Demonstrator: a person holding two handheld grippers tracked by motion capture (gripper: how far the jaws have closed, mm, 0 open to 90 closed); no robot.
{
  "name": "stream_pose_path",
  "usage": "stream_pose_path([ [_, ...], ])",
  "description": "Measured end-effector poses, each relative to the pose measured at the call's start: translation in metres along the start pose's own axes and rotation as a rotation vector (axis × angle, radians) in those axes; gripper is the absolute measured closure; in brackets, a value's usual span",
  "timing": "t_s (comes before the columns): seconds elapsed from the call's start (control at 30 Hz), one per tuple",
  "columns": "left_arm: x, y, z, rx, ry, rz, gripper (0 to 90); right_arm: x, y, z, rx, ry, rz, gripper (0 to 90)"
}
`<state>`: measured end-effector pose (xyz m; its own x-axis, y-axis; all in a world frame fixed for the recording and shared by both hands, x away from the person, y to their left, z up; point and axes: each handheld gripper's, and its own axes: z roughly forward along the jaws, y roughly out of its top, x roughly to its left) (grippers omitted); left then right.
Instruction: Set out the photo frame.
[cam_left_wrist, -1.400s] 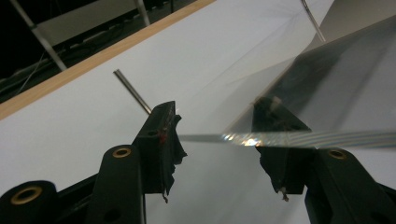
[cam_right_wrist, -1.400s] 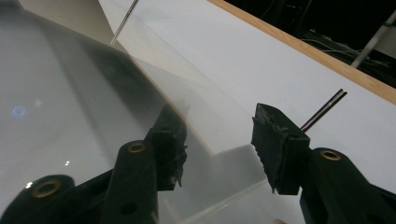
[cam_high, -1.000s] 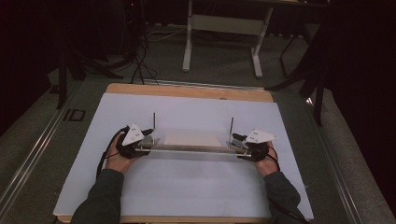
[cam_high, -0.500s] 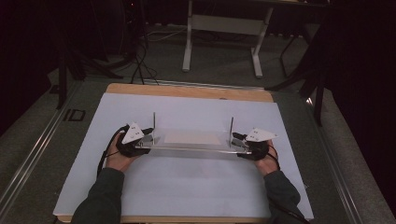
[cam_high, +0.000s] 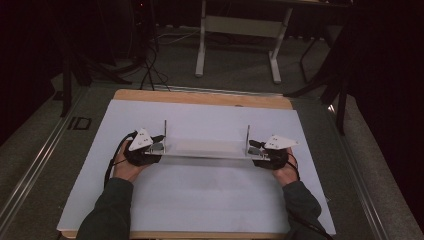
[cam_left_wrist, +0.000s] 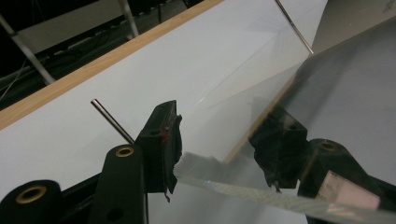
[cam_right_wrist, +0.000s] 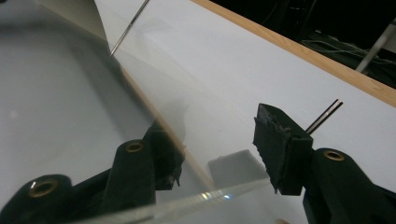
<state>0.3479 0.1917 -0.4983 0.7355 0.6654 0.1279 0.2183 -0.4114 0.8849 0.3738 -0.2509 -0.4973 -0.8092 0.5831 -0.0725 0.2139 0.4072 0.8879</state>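
Clear acrylic plate (cam_high: 205, 148) ends between both grippers' wide jaws.

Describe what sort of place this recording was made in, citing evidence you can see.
Probably a lab or test workshop: a wooden table under a white sheet, loose cables on the floor, a bare desk frame behind, dark surroundings.

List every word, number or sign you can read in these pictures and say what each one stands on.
"ID" or "OI": large dark letters on the grey floor strip left of the table; which way they read is unclear.
The left gripper, the right gripper, the clear panel between them and the white sheet bear no readable text.
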Motion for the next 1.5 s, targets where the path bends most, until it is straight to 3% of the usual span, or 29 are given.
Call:
stream_pose_path([
  [0.8,0.012,0.002,0.001,-0.069,-0.039,-0.044,48.8,-0.013,0.002,0.004,-0.054,0.041,0.092,44.9],
  [1.17,0.021,0.006,0.004,-0.108,-0.063,-0.108,47.4,-0.02,0.006,0.008,-0.089,0.02,0.123,43.0],
  [1.5,0.025,0.009,0.009,-0.16,-0.003,-0.14,46.0,-0.026,0.01,0.013,-0.119,-0.001,0.173,41.8],
])
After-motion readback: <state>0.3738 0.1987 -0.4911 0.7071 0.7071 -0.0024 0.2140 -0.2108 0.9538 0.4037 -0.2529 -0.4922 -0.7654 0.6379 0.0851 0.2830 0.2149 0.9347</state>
